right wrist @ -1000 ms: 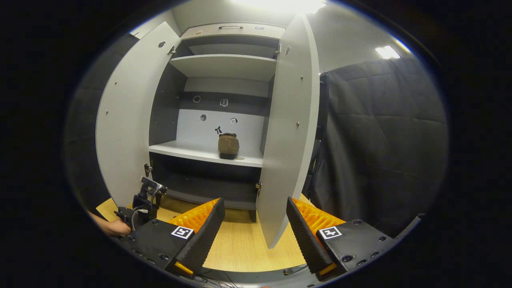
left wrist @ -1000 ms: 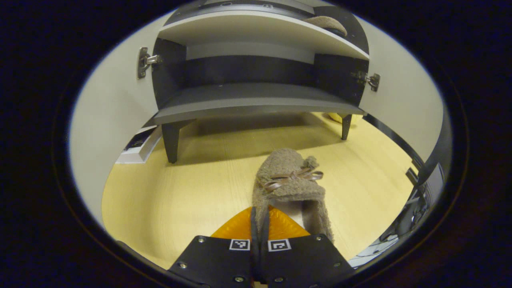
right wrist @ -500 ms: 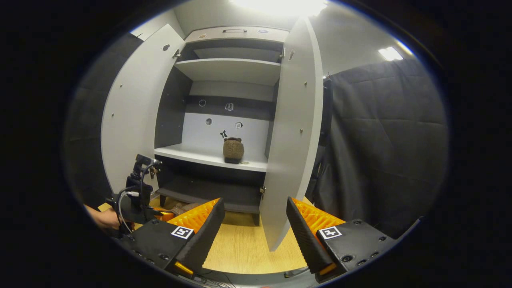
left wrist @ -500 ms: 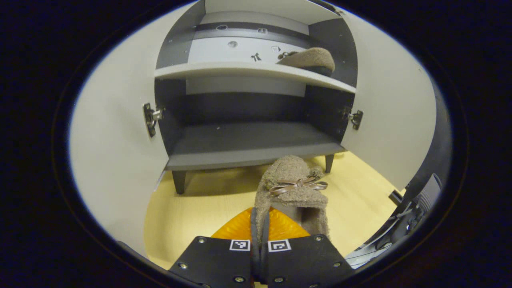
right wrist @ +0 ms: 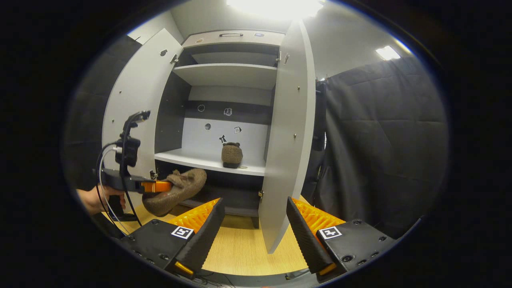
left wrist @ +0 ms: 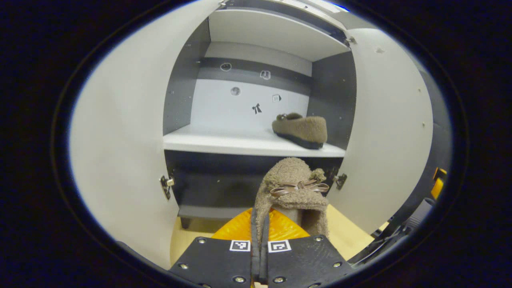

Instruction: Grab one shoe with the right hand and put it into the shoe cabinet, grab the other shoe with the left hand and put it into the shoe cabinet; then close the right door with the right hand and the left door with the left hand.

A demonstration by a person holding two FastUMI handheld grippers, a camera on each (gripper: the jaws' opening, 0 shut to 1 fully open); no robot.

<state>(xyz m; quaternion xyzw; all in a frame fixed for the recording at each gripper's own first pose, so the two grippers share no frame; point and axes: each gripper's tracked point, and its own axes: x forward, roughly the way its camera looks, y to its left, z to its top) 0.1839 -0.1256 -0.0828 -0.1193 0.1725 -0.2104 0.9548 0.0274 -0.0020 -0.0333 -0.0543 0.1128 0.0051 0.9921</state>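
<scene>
A fuzzy brown slipper with a bow (left wrist: pixel 294 188) hangs off the floor in front of the cabinet, its collar pinched by my left gripper (left wrist: pixel 259 240), which is shut on it. In the right gripper view the same slipper (right wrist: pixel 178 191) is held by the left gripper (right wrist: pixel 158 186) in a hand, below the middle shelf. The other brown slipper (left wrist: pixel 301 130) (right wrist: pixel 232 155) rests on the white middle shelf (left wrist: pixel 240 144), toward its right side. My right gripper (right wrist: pixel 255 224) stands open and empty, back from the cabinet, with the right door's edge (right wrist: pixel 286 152) ahead of it.
Both cabinet doors stand wide open: left door (left wrist: pixel 124 152), right door (left wrist: pixel 384 132). A dark lower shelf (right wrist: pixel 232 196) sits under the white one, and another white shelf (right wrist: pixel 228 72) above. Wooden floor (right wrist: pixel 240 248) lies in front. Black cloth wall (right wrist: pixel 380 140) hangs at the right.
My left gripper has lifted the slipper from the floor up toward the middle shelf's height and closer to the cabinet. The right gripper has hardly moved.
</scene>
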